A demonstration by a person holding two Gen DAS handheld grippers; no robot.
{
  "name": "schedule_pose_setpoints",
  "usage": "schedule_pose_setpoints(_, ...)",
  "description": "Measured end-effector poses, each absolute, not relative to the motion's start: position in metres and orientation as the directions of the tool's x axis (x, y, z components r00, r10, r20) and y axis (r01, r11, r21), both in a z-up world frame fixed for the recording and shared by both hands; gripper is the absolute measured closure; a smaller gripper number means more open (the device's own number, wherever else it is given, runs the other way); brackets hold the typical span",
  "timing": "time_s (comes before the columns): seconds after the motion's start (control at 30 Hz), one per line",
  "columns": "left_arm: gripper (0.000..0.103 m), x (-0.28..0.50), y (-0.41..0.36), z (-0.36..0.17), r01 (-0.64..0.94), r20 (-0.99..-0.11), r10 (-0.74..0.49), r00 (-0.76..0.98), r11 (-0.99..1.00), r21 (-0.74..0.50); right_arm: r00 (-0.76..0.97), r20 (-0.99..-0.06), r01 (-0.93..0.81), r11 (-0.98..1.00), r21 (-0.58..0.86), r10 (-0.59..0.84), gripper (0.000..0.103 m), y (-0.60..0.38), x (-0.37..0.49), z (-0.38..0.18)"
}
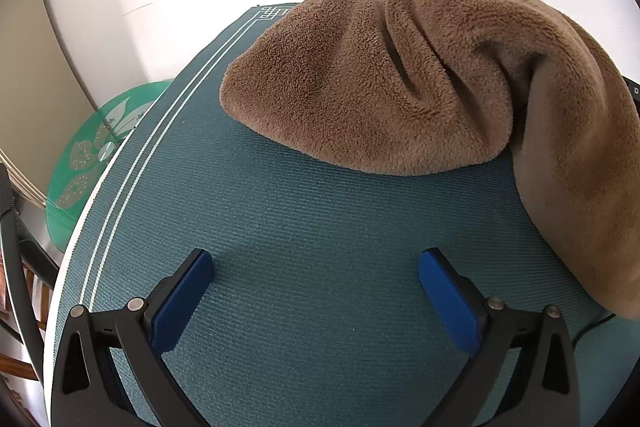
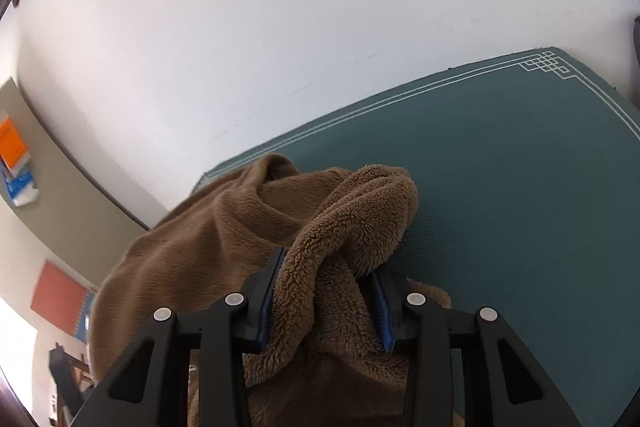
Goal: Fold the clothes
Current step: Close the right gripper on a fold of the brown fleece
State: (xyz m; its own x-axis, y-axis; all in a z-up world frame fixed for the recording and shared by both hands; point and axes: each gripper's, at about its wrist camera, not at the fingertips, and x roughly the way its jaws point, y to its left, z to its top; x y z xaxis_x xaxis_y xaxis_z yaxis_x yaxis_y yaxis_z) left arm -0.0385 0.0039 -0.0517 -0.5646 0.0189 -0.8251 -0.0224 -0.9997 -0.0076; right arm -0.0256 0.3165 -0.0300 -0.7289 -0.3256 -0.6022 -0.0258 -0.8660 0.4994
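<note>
Gripping bunched fleece, right gripper clamps thick fold between pads. Left gripper wide, empty, hovering over mat. Fleece heaped at mat's far side, crumpled, partly lifted. 0 folds visible; spreading and folding all left.

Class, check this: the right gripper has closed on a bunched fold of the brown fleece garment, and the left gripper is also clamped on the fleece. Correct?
Not quite. The left gripper is open over bare teal mat, holding nothing, as the left wrist view shows. The right gripper does grip the brown fleece garment.
</note>
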Motion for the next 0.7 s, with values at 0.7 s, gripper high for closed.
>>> schedule_pose_setpoints(0.7,0.000,-0.038,-0.002,-0.047,-0.030,-0.826,0.023,-0.564,-1.000,-0.007,-0.836,-0.523,-0.103,-0.984,-0.148,0.167,0.082,0.219,-0.018,0.007)
